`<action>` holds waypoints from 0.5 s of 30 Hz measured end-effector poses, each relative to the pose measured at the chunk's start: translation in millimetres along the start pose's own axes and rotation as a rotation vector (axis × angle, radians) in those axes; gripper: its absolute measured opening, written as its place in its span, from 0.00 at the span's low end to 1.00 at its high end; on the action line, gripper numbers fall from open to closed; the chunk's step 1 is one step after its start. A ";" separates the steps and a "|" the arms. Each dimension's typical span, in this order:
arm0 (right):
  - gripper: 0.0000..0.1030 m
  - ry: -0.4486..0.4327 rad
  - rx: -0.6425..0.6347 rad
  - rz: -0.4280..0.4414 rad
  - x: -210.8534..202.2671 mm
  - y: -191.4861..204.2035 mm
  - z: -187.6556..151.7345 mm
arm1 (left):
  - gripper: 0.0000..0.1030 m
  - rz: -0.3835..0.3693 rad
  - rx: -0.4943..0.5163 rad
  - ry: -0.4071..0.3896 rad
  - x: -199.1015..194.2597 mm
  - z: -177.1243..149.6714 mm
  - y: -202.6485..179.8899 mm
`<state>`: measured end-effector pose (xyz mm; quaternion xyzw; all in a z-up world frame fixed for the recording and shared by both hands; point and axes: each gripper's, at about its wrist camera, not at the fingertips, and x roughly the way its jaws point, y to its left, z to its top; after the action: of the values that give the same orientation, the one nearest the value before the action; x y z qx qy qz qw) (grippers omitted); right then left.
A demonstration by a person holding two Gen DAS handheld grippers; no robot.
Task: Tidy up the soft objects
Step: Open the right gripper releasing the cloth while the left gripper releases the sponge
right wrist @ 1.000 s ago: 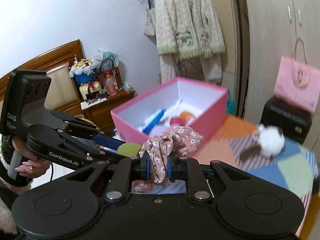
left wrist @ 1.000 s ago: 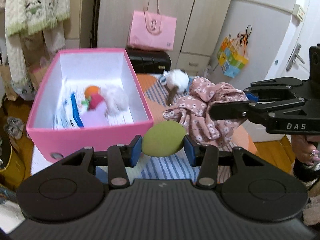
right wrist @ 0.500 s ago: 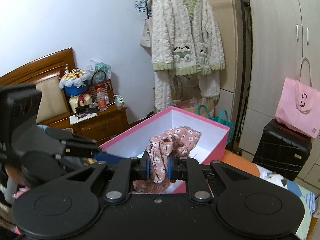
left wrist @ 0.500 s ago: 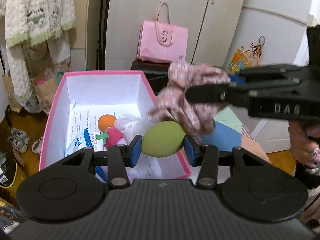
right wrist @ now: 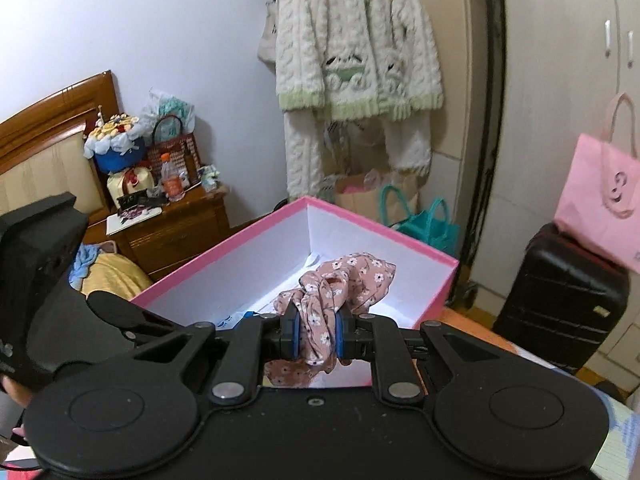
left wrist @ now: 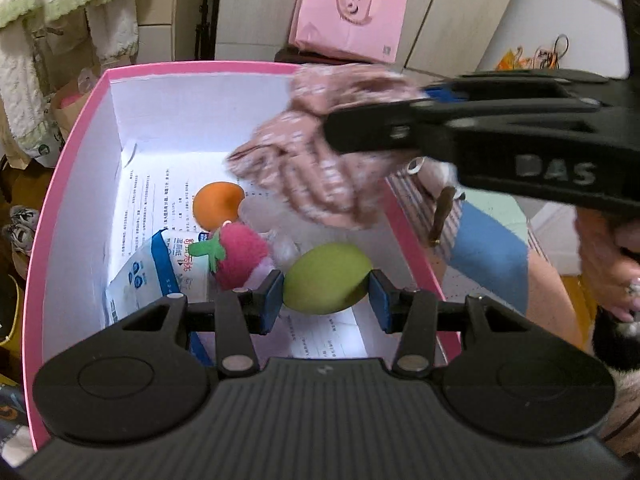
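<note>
My left gripper (left wrist: 327, 295) is shut on a green soft ball (left wrist: 326, 279), held over the near right part of the open pink box (left wrist: 48, 216). My right gripper (right wrist: 316, 334) is shut on a pink floral cloth (right wrist: 332, 292) and holds it over the box (right wrist: 436, 276); the cloth (left wrist: 320, 160) also shows in the left wrist view, above the box's right side. Inside the box lie an orange ball (left wrist: 218, 204), a plush strawberry (left wrist: 240, 258), a blue-white packet (left wrist: 148, 276) and printed paper.
A patchwork table cover (left wrist: 488, 248) lies right of the box with a white plush toy (left wrist: 436, 172) on it. A pink bag (right wrist: 604, 196) sits on a black suitcase (right wrist: 560, 300). A knit cardigan (right wrist: 352, 40) hangs behind; a wooden nightstand (right wrist: 176, 228) stands left.
Both grippers have moved left from the table cover to above the pink box, carrying the green ball and the floral cloth. Both stay shut.
</note>
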<state>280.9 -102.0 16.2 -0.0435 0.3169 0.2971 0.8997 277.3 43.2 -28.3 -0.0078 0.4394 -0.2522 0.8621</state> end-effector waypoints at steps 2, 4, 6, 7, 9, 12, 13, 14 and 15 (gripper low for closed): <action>0.19 0.016 0.003 0.019 12.3 -3.5 0.3 | 0.45 -0.006 0.001 0.022 2.7 4.7 0.6; 0.19 0.029 -0.009 0.031 23.7 -5.3 1.7 | 0.46 -0.004 -0.016 0.039 7.1 9.3 3.4; 0.23 0.046 -0.019 0.047 35.6 -8.6 2.8 | 0.51 0.000 -0.050 0.049 10.9 12.6 9.3; 0.23 0.051 -0.028 0.049 40.3 -9.4 2.8 | 0.56 0.005 -0.059 0.055 13.2 14.5 10.5; 0.29 0.057 -0.056 0.034 48.4 -8.3 1.9 | 0.65 0.009 -0.073 0.056 14.0 13.3 13.0; 0.38 0.064 -0.061 0.032 52.2 -9.4 0.4 | 0.68 0.014 -0.062 0.064 12.7 10.3 11.9; 0.41 0.063 -0.059 0.035 51.6 -10.8 1.6 | 0.69 0.023 -0.058 0.068 11.2 9.0 10.7; 0.47 0.060 -0.060 0.033 49.8 -11.3 2.3 | 0.70 0.031 -0.055 0.069 8.8 8.0 9.8; 0.51 0.053 -0.060 0.026 47.5 -11.8 3.1 | 0.70 0.038 -0.052 0.069 6.3 7.4 9.3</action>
<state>318.7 -86.7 -10.9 -0.0743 0.3323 0.3167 0.8853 290.0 46.9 -30.6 -0.0130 0.4753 -0.2245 0.8506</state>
